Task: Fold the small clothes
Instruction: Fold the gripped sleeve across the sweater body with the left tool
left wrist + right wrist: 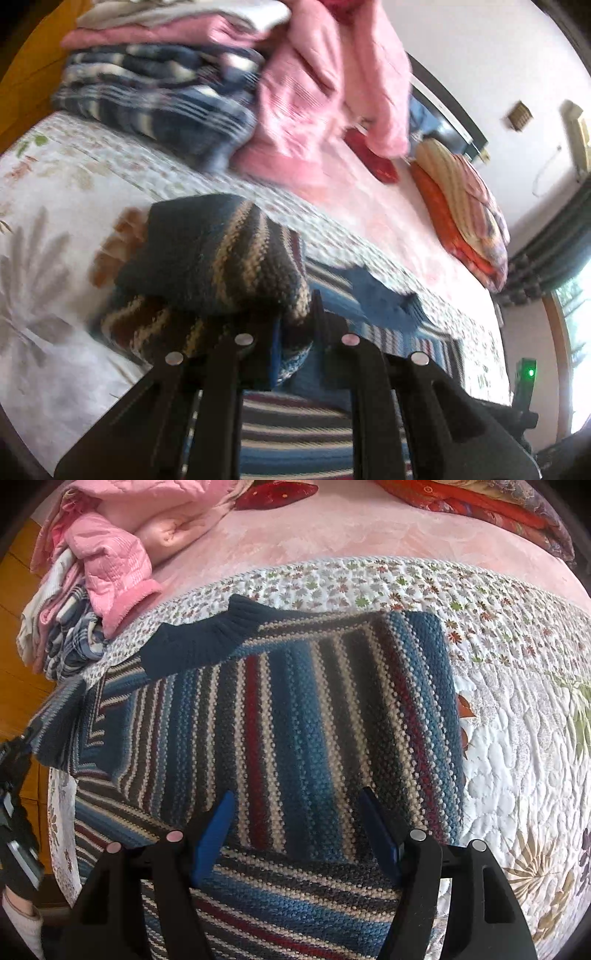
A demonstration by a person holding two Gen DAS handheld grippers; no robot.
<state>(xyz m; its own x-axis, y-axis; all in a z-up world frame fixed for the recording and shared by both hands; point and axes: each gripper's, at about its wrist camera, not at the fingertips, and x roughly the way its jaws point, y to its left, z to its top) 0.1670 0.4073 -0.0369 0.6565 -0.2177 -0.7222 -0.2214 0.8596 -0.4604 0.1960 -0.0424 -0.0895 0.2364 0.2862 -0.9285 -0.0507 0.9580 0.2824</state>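
On the bed, over a white quilted bedspread point(517, 738) printed with leaves and flowers, lies a striped knitted sweater point(295, 709) in blue, dark grey, cream and dark red. It is spread flat in the middle of the right wrist view, with one sleeve folded across its upper part, so that the dark navy ribbed cuff point(207, 642) rests on the body of the sweater near the far edge.

The right tongs point(297, 808) hang just above the sweater's lower part. Their two blue-padded fingers point(214, 830) stand wide apart and hold nothing; the striped knit shows between them.

The left tongs point(295, 332) are closed on a fold of the same sweater point(221, 266). The gripped knit bunches up in front of the camera, and a dark piece with cream stripes is raised off the bedspread point(55, 240). This view is blurred, so the fine detail of the grip is not clear. In the right wrist view the left tongs appear at the left edge, at the sweater's other sleeve point(59, 720), which is pulled out over the side of the bed.

At the far left corner of the bed is a stack of folded clothes point(74, 627), with a pink quilted garment point(110, 565) on top and blue checked cloth under it. Beyond the bedspread a pink sheet point(369, 531) covers the bed, and an orange-red folded blanket point(461, 221) lies near the headboard.
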